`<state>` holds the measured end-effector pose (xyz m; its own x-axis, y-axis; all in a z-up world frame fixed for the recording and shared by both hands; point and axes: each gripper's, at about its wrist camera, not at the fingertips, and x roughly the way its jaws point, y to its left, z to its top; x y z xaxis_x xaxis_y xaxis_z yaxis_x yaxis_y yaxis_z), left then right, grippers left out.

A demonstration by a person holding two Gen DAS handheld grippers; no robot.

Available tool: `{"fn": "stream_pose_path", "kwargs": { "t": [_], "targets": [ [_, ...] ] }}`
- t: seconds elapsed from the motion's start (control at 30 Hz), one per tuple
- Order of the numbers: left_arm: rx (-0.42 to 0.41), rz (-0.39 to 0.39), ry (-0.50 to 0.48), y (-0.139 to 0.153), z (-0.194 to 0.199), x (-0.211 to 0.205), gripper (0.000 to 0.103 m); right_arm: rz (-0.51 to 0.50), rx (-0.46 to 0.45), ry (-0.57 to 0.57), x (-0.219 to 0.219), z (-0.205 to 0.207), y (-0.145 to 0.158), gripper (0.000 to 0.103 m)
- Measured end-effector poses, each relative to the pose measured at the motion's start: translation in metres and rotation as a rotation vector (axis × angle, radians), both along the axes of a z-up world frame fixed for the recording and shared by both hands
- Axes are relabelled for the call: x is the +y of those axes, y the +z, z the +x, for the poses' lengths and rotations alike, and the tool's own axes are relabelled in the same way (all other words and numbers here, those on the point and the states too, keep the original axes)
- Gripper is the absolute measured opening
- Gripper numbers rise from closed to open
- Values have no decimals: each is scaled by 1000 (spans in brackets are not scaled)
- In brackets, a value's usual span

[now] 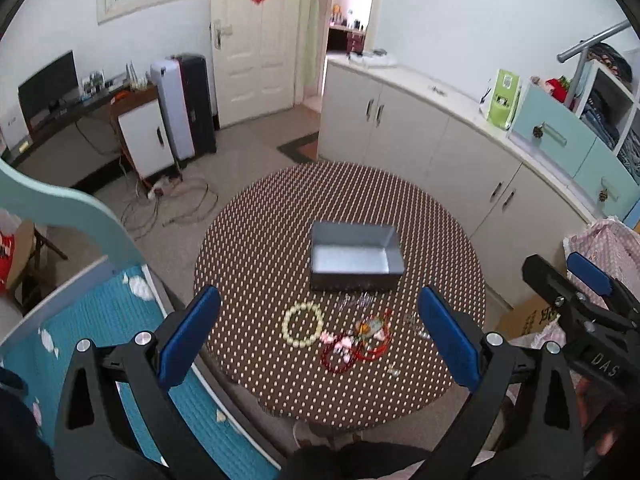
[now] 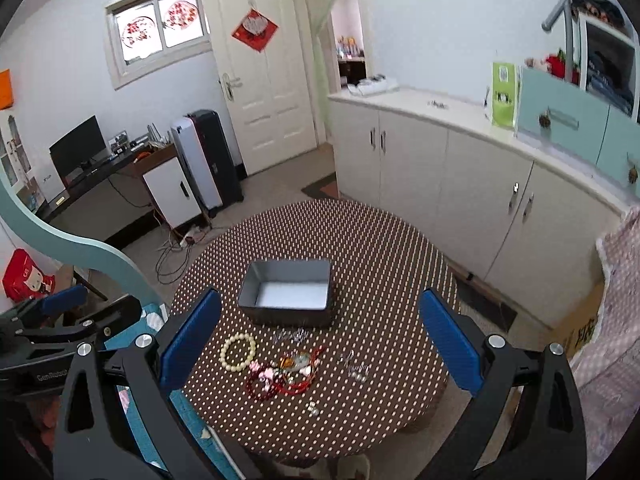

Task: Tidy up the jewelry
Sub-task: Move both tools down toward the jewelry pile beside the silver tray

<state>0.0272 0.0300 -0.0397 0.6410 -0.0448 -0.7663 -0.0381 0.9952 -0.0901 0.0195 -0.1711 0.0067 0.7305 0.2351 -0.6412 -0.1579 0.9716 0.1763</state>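
Both the left gripper (image 1: 320, 336) and right gripper (image 2: 320, 340) are held wide open and empty above the table (image 2: 380, 264), no jewelry (image 2: 280, 368) yet lifted from beside the box (image 2: 288, 292); a descent onto one piece is called for.

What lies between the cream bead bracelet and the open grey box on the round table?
Only bare dotted brown tablecloth separates the cream bead bracelet from the open grey metal box; the right wrist view shows it best.
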Motion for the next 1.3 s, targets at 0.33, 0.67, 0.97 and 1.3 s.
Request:
{"fn": "stream_pose_path", "kwargs": {
  "t": [0.33, 0.67, 0.97, 1.3],
  "targets": [
    [209, -81, 3, -52, 16, 25, 98, -14, 187, -84, -2, 8, -32, 96],
    [329, -135, 44, -100, 34, 54, 98, -74, 315, -65, 6, 19, -63, 96],
    [400, -135, 106, -137, 57, 74, 98, -62, 350, 59, 23, 39, -93, 96],
    [533, -164, 83, -196, 99, 76, 93, 102, 465, 330, 63, 73, -130, 79]
  ]
}}
